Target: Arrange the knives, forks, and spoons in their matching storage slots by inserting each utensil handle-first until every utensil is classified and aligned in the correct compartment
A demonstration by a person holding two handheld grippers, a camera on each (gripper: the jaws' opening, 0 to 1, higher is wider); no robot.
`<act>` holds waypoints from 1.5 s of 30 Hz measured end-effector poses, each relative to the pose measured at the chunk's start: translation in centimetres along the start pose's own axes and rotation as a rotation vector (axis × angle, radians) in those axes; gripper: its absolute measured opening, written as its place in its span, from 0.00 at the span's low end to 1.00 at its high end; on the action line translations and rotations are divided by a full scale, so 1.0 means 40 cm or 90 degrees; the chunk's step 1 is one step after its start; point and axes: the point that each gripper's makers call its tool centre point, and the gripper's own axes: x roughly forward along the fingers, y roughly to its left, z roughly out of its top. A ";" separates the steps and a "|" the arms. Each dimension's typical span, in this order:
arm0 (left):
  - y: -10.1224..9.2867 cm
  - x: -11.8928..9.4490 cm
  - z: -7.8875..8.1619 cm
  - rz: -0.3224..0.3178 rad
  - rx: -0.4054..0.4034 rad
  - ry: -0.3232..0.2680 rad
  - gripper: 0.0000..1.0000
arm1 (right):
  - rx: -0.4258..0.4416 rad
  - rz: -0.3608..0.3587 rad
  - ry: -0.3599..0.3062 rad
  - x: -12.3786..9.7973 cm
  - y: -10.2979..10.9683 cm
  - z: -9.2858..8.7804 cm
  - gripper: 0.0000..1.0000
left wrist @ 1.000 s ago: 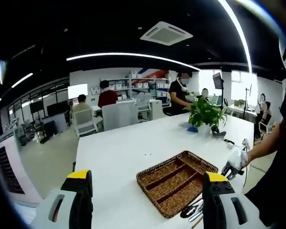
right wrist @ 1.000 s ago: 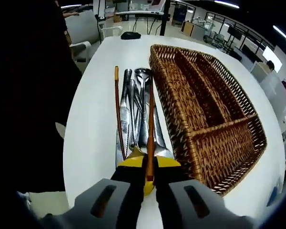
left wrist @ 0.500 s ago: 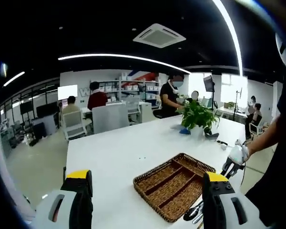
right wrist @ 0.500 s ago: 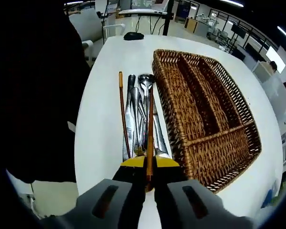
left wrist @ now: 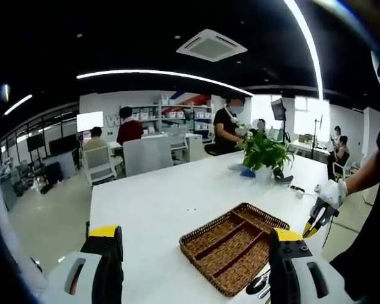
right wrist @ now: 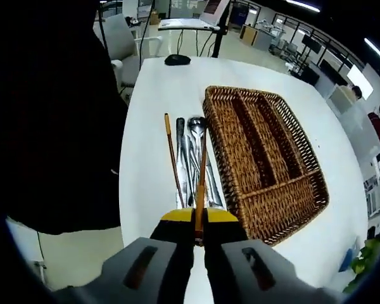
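— Beside the tray (right wrist: 266, 164) on the desk (right wrist: 152, 95), cutlery (right wrist: 191, 158) waits unsorted; slots look bare.
— And my tongs?
— Right tongs (right wrist: 199, 221) clamp a brown-handled utensil (right wrist: 201, 183); left tongs (left wrist: 193, 253) gape, idle.

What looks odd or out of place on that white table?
The wicker tray has nothing in its compartments, while the cutlery lies heaped beside it on the table. A thin brown stick lies among the metal pieces, and the right gripper is shut on another brown stick, not a knife, fork or spoon.
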 end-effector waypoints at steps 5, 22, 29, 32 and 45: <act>-0.007 -0.030 0.023 0.049 0.008 0.000 1.00 | 0.002 0.000 -0.042 -0.050 -0.012 -0.009 0.01; -0.086 -0.023 0.088 0.076 0.032 -0.027 1.00 | 0.040 -0.158 -0.176 -0.227 -0.198 0.060 0.01; -0.101 -0.017 0.107 0.069 0.055 -0.030 1.00 | 0.159 -0.297 -0.216 -0.294 -0.310 0.055 0.01; -0.093 -0.021 0.094 0.070 0.048 -0.029 1.00 | 0.232 -0.370 -0.242 -0.321 -0.346 0.047 0.01; -0.052 -0.039 -0.005 0.054 0.091 0.007 1.00 | 0.448 -0.495 -0.254 -0.364 -0.359 -0.028 0.01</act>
